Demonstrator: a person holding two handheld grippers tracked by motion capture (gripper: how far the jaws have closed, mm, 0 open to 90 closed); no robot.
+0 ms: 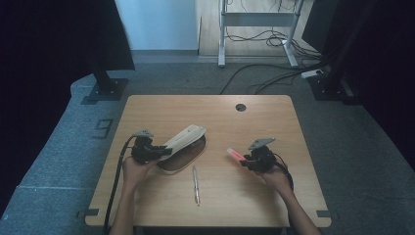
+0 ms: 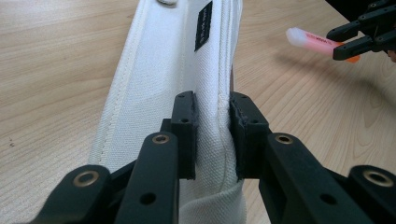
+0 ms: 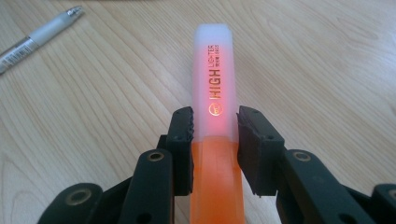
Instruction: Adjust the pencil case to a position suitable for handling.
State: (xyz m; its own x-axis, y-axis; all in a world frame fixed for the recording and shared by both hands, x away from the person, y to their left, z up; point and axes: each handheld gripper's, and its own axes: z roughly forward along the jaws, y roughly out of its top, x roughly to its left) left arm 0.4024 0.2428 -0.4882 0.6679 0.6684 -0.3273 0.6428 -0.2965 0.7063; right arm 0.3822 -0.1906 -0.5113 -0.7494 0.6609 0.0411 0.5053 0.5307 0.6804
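Both tools clamped: pouch (image 1: pixel 182 140), highlighter (image 1: pixel 235 155).

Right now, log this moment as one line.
left tool: shut on pencil case edge | right tool: shut on highlighter | pen: on table

The high view is dim, its corners black. Both gripper views are bright and sharp, with soft shadows; the highlighter (image 3: pixel 214 93) glows.
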